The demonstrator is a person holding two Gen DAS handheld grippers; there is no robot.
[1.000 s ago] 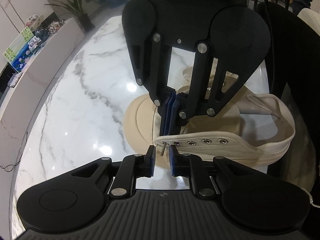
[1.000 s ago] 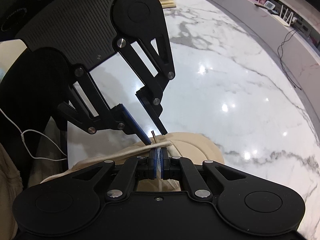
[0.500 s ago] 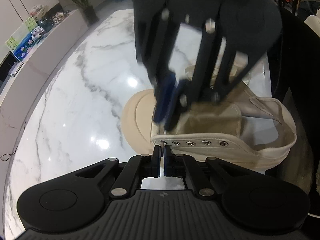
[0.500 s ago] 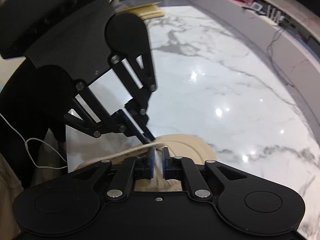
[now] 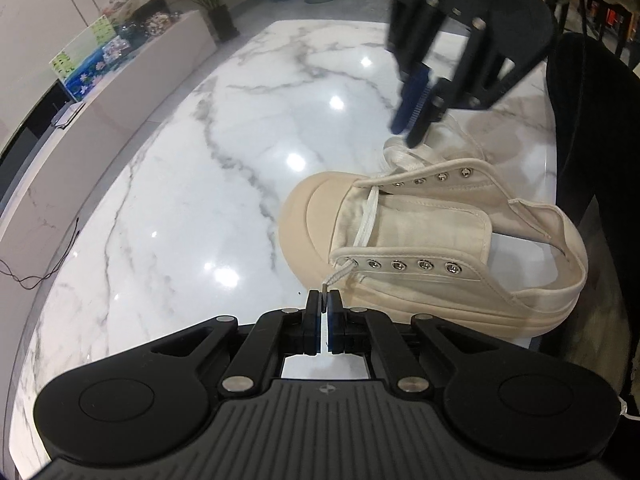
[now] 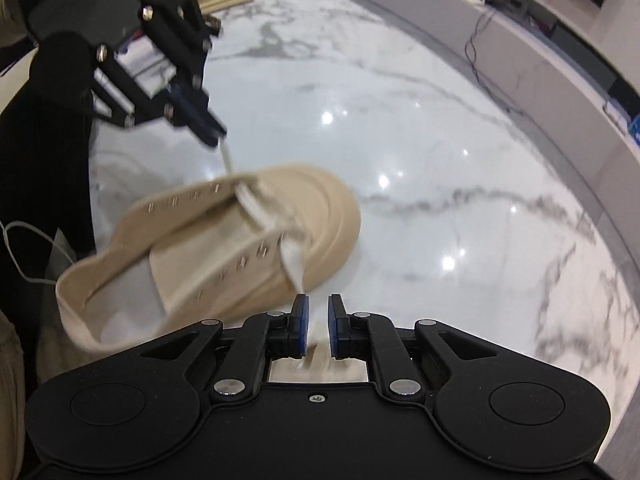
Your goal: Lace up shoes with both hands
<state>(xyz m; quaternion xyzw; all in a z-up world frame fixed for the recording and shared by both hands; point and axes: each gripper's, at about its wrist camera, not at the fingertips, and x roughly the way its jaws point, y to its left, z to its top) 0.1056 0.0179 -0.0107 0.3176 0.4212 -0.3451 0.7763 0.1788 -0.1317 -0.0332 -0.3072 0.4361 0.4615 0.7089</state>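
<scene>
— Pinching the flat white lace's (image 5: 366,220) stiff tip, the left gripper (image 5: 322,300) has its fingers clamped; limp cord, so that's the handhold.
— Right gripper's (image 6: 317,312) fingers stand apart, empty; the cream canvas shoe (image 5: 440,236) sits near the marble surface's (image 5: 180,200) edge.

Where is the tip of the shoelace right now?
In the left wrist view, the lace tip is pinched in the left gripper, just outside the shoe's front eyelet near the toe.
</scene>
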